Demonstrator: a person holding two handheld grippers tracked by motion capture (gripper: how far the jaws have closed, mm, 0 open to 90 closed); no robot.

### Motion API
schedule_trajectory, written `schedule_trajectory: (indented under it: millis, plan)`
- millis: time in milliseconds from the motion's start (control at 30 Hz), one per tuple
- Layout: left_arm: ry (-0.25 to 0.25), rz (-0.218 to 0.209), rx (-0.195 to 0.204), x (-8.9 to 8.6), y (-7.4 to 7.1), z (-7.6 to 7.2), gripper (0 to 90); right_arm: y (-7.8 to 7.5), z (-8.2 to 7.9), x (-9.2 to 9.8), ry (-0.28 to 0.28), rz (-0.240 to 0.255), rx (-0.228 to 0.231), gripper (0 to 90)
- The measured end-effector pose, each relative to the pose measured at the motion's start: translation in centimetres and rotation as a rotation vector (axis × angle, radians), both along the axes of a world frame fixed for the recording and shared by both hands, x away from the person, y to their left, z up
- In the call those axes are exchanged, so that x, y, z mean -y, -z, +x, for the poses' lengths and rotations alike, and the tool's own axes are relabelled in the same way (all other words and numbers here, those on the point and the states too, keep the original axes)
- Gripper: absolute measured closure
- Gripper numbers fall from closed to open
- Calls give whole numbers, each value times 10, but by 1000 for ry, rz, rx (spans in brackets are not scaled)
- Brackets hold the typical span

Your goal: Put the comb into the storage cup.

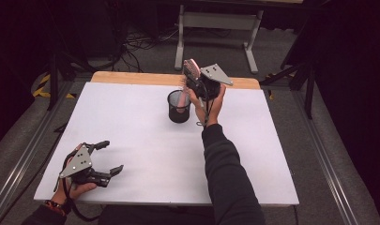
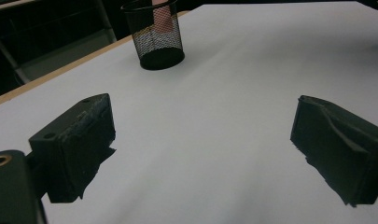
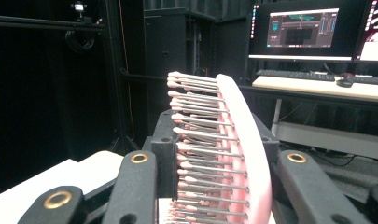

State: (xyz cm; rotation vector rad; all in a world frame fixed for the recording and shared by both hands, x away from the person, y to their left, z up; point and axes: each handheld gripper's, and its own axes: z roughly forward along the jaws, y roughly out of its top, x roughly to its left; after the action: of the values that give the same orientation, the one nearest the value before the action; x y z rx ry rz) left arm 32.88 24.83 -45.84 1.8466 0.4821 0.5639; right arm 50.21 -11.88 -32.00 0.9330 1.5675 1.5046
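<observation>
Over at seven o'clock the left gripper (image 1: pixel 103 157) rests idle on the table (image 1: pixel 145 154), jaws wide apart and holding nothing. Toward twelve, the right gripper (image 1: pixel 193 79) clamps the pink hairbrush (image 1: pixel 191 69), its long axis upright, handle down into the mesh cup (image 1: pixel 178 107) directly beneath.

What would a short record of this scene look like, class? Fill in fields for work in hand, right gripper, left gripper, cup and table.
work in hand: a pink hairbrush is being put handle first into a black mesh cup
right gripper: shut on the hairbrush head, held above the cup
hairbrush: upright, bristles facing left in the right gripper view; handle inside the cup
left gripper: open, nothing between its fingers, low over the near left part of the table
cup: upright, mid table toward the far edge
table: white top, wooden far edge
</observation>
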Motion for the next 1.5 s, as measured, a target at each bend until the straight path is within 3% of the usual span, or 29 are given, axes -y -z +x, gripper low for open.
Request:
schedule_trajectory:
  millis: [1033, 1500]
  plan:
    - [0, 11, -5, 0, 1, 1, 80, 36, 0, -5, -26, -5, -69, 635]
    - [0, 15, -4, 1, 1, 1, 81, 39, 0, 2, -17, -7, -79, 625]
